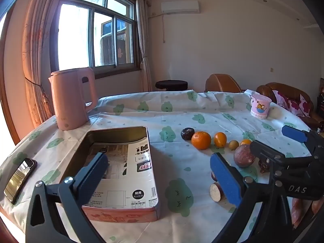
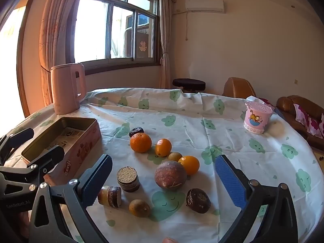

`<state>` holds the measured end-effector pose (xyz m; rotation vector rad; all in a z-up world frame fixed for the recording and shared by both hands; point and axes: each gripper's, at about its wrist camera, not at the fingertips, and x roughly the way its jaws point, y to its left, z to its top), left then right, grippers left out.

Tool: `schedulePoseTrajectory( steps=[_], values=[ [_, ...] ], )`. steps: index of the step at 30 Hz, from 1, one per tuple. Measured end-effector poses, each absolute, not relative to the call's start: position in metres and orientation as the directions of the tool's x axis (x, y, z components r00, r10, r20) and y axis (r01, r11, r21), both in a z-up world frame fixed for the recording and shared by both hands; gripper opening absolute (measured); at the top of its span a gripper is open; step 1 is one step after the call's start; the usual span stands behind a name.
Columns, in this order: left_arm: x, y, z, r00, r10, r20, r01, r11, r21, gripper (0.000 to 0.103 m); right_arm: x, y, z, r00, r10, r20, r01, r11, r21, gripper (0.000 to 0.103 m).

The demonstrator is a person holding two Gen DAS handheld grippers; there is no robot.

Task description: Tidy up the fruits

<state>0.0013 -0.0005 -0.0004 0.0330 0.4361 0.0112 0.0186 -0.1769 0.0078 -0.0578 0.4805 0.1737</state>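
An open pink tin (image 1: pixel 116 129) lined with printed paper sits left on the table. My left gripper (image 1: pixel 160 176) hovers open over its near right corner, holding nothing. Right of the tin lie a dark date (image 1: pixel 187 133), a mandarin (image 1: pixel 201 140), small oranges (image 1: pixel 220 139), a passion fruit (image 1: pixel 244 156) and a cut cane piece (image 1: pixel 215 191). My right gripper (image 2: pixel 164 162) is open above the passion fruit (image 2: pixel 170 175), with cane pieces (image 2: pixel 128 179), a brown longan (image 2: pixel 139 208) and a dark wrinkled fruit (image 2: pixel 198 200) below it. Nothing is gripped.
A pink kettle (image 1: pixel 70 101) stands behind the tin, and a phone (image 1: pixel 19 179) lies at the left table edge. A pink cartoon cup (image 2: pixel 257 119) stands at the far right. A stool (image 2: pixel 189 84) and a brown sofa (image 2: pixel 299 109) lie beyond the cloth-covered table.
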Motion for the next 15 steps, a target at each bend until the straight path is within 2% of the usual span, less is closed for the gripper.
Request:
schedulePoseTrajectory(
  steps=[5, 6, 15],
  values=[
    [0.006, -0.004, -0.002, 0.9, 0.042, -0.434, -0.03, 0.999, 0.035, 0.103, 0.016, -0.178, 0.006, 0.876, 0.15, -0.459, -0.178, 0.984, -0.016, 0.102],
    [0.003, 0.004, -0.001, 0.905, 0.004, -0.424, 0.002, 1.0, 0.013, 0.103, 0.017, -0.179, 0.008, 0.876, 0.15, -0.457, -0.177, 0.984, -0.016, 0.102],
    [0.004, 0.007, -0.006, 0.906, 0.004, -0.424, 0.0, 1.0, 0.01, 0.103, 0.016, -0.179, 0.008, 0.877, 0.149, -0.457, -0.177, 0.984, -0.018, 0.102]
  ],
)
